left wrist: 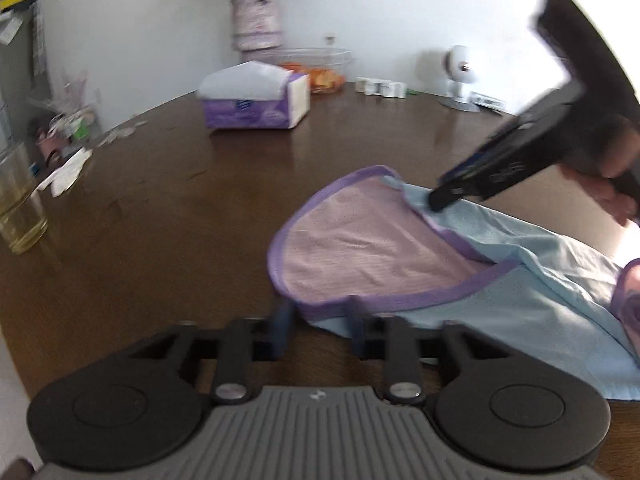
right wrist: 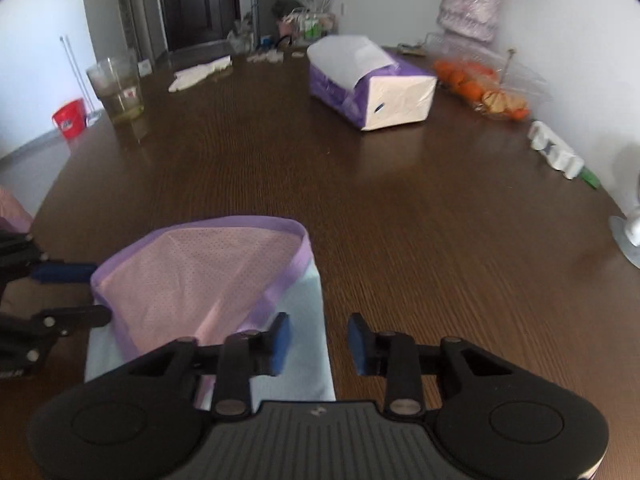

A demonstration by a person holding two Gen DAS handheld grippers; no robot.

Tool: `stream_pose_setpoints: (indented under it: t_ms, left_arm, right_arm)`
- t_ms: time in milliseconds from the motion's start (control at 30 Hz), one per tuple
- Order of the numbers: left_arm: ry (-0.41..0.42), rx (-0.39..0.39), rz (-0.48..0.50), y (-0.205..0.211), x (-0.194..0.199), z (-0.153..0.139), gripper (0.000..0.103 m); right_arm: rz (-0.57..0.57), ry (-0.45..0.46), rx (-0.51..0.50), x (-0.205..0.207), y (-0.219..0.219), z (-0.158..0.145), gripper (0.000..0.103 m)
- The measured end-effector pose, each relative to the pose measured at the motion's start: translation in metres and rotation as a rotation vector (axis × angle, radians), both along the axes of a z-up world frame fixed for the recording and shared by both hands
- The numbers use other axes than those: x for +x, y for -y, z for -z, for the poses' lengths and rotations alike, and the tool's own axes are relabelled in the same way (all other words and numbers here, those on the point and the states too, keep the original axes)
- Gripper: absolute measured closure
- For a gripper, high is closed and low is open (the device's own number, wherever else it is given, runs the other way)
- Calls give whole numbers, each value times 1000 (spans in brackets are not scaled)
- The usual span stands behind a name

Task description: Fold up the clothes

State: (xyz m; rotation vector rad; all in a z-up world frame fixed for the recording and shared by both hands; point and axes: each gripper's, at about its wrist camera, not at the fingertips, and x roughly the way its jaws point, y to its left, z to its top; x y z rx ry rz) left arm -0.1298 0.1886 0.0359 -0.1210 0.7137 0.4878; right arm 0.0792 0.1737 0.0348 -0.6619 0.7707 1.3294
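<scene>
On dark wood table [right wrist: 400,220], pink/blue garment [left wrist: 380,248] w/ purple trim is lying at 3 o'clock of left gripper [left wrist: 320,320]. Its jaws are standing apart at the hem, gripping nothing. Right gripper [right wrist: 318,340] is sitting open over garment's blue edge, empty.

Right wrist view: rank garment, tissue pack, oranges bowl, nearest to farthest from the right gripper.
1. Garment: just left of the right gripper, partly under it.
2. Tissue pack: mid-table, ahead.
3. Oranges bowl: far right, by the wall.
</scene>
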Motion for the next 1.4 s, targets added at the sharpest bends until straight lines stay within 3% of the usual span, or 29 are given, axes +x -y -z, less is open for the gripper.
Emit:
stream_pose_setpoints:
  t_ms: [33, 100, 167, 267, 367, 500, 633, 733, 800, 867, 933, 1000, 1100, 1200, 1233, 1267, 1333, 1367, 1400]
  left_arm:
    - [-7, 9, 16, -1, 6, 0, 97]
    - [-12, 17, 61, -9, 23, -4, 98]
    - [-5, 16, 117, -20, 46, -10, 98]
    - [27, -9, 245, -36, 89, -26, 99]
    - [60, 31, 380, -34, 146, -44, 99]
    - [80, 2, 550, 3, 231, -55, 99]
    - [27, -18, 669, 48, 303, -40, 98]
    - [-44, -3, 680, 72, 330, -23, 79]
    - [-29, -17, 679, 73, 317, -23, 51]
    - [-11, -43, 709, 73, 284, -31, 48]
    - [15, -89, 788, 77, 236, -41, 42]
    - [26, -166, 881, 82, 178, -43, 29]
    - [-2, -229, 996, 94, 106, -36, 29]
    - [11, -378, 966, 94, 87, -19, 29]
    - [-1, -381, 931, 95, 89, -13, 30]
    - [-16, -361, 899, 97, 91, -9, 38]
    - [-48, -357, 898, 100, 95, -3, 58]
    - [-72, -367, 908, 102, 96, -1, 76]
    - [-95, -377, 919, 103, 96, 2, 87]
  right_arm:
    - [-17, 5, 3, -3, 0, 1, 93]
    - [-10, 31, 8, -7, 3, 3, 103]
    - [72, 120, 11, -5, 13, 6, 103]
    - [242, 134, 33, 17, 43, 0, 103]
    - [433, 127, 38, 45, 86, -14, 103]
    - [699, 125, 40, 79, 155, -29, 103]
    - [900, 156, 3, 107, 211, -32, 103]
    - [992, 173, -34, 125, 237, -22, 102]
    - [1004, 193, -4, 126, 255, -18, 95]
    - [981, 200, 30, 108, 272, -28, 82]
    - [924, 193, 84, 74, 289, -47, 59]
    - [839, 152, 141, 20, 300, -63, 56]
    - [743, 34, 188, -68, 304, -67, 56]
    - [723, -14, 230, -130, 302, -40, 58]
    - [743, -7, 248, -142, 298, -30, 58]
    - [761, -1, 264, -147, 294, -21, 58]
    - [794, 13, 300, -154, 288, -8, 60]
    - [798, 8, 318, -155, 285, -5, 60]
    - [802, 3, 333, -155, 282, -2, 64]
